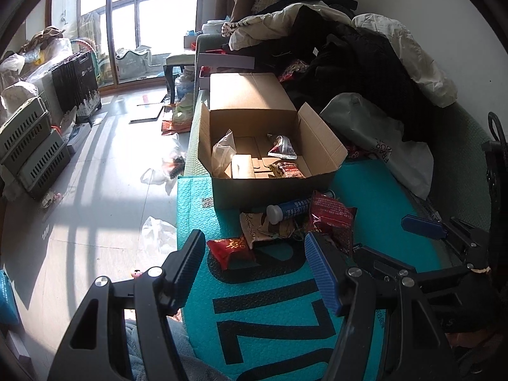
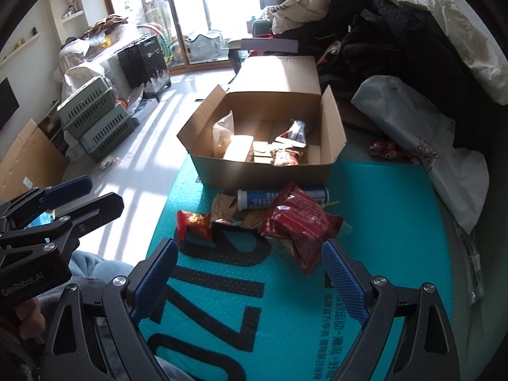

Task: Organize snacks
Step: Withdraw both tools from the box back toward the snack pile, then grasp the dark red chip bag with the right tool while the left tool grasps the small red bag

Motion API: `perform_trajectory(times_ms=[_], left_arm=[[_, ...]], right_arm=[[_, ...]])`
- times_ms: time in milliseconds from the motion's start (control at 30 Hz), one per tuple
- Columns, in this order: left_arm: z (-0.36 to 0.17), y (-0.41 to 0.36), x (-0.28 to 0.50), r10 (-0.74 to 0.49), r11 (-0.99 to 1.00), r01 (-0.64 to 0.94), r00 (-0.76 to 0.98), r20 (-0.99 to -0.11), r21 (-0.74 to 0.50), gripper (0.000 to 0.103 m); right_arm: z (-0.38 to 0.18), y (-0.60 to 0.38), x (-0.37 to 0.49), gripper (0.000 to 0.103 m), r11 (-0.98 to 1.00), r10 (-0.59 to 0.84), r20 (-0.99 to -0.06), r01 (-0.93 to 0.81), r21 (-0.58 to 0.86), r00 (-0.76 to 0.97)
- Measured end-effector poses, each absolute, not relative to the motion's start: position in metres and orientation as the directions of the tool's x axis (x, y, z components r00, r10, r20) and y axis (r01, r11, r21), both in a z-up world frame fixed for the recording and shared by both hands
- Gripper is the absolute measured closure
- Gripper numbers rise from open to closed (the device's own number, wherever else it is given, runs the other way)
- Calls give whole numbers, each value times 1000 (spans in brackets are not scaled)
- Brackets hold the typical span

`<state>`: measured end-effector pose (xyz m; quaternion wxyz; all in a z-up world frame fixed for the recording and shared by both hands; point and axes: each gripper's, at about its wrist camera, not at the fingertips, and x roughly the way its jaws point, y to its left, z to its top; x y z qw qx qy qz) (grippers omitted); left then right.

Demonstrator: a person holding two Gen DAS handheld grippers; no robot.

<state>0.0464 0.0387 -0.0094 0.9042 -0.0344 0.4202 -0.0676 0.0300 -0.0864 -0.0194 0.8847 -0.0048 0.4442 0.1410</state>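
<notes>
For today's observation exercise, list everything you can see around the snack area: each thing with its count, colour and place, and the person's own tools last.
cardboard box: one, brown, open, at the far end of the mat
snack packets in the box: at least three, mixed colours
teal mat: one, black print, under the box and loose snacks
large red packet: one, dark red, on the mat before the box
small red packet: one, left of the pile
tube: one, blue with white cap, lying against the box
clothes pile: black and cream, right of the box
green crates: stacked, on the floor at left
left gripper: open, empty
right gripper: open, empty
</notes>
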Motion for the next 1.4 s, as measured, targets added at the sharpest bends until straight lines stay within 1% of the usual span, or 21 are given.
perform_trajectory(times_ms=[433, 667, 900, 1167, 1400], left_arm=[[-58, 28, 48, -171, 985, 58, 537, -826, -165, 39], [-78, 22, 63, -198, 977, 23, 487, -851, -213, 39], [-95, 20, 82, -194, 975, -9, 450, -871, -222, 39], [-108, 26, 103, -207, 965, -58, 427, -880, -255, 39], [-113, 28, 121, -192, 970, -56, 423, -886, -237, 39]], right_arm=[[-73, -109, 31, 10, 965, 252, -843, -191, 181, 476], [-88, -124, 50, 10, 973, 226, -855, -155, 173, 467], [-113, -133, 75, 10, 978, 204, -873, -137, 159, 442], [-120, -137, 107, 10, 978, 186, -868, -175, 117, 460], [-132, -130, 131, 10, 952, 240, -876, -280, 127, 418]])
